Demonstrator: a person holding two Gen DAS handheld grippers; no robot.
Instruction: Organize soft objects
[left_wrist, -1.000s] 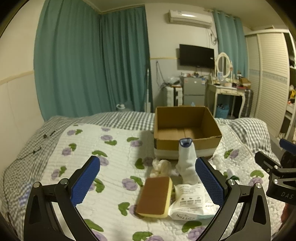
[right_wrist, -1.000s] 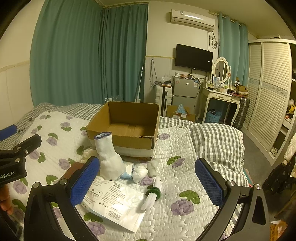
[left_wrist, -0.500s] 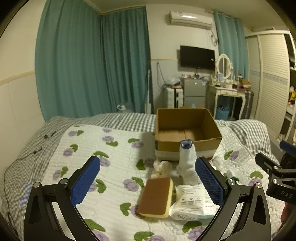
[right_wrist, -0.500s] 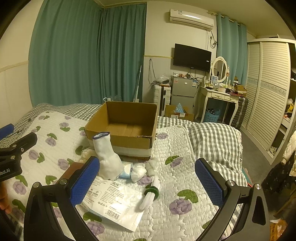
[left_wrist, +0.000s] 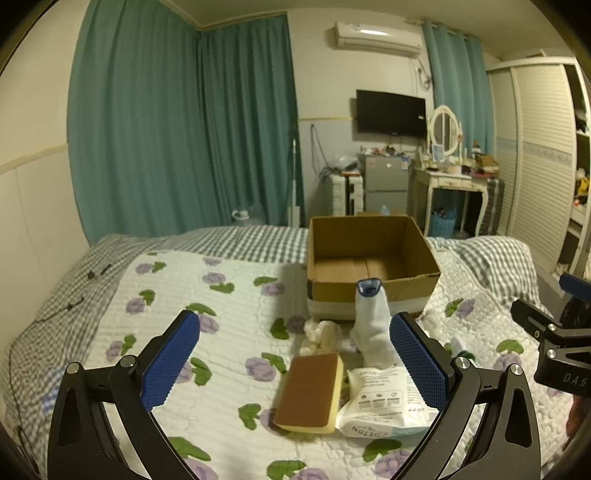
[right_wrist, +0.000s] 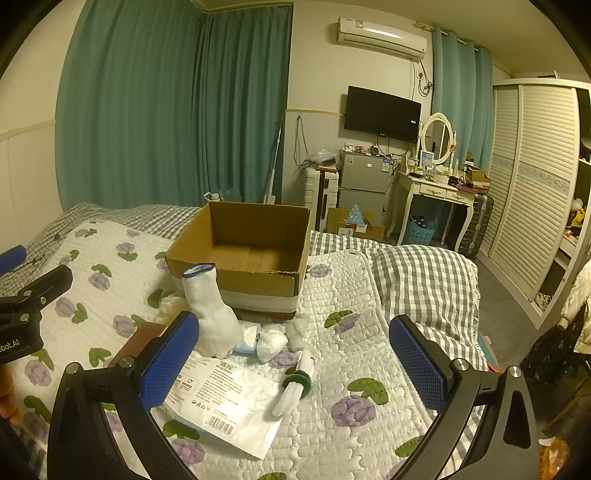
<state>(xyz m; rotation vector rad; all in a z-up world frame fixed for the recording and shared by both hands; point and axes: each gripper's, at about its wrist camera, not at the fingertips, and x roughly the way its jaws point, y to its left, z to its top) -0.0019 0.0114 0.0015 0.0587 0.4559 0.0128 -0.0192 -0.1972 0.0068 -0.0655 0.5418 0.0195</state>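
An open cardboard box (left_wrist: 373, 271) (right_wrist: 251, 266) stands on the flowered quilt. In front of it lie a brown-and-yellow sponge (left_wrist: 312, 393), an upright white sock (left_wrist: 373, 328) (right_wrist: 210, 314), a white cotton-pad packet (left_wrist: 384, 406) (right_wrist: 221, 398), crumpled tissues (left_wrist: 319, 332) (right_wrist: 271, 341) and a white roll with a green band (right_wrist: 295, 384). My left gripper (left_wrist: 295, 363) is open above the sponge, empty. My right gripper (right_wrist: 295, 363) is open above the roll, empty.
The bed's grey checked cover (right_wrist: 424, 280) drops off at the right. A dresser (right_wrist: 439, 192), a small fridge (right_wrist: 364, 184) and a louvred wardrobe (right_wrist: 539, 206) stand beyond the bed. Green curtains (left_wrist: 177, 140) hang behind it.
Both grippers have drifted slightly; the objects sit a little differently in each view. Nothing on the bed has moved and both stay open.
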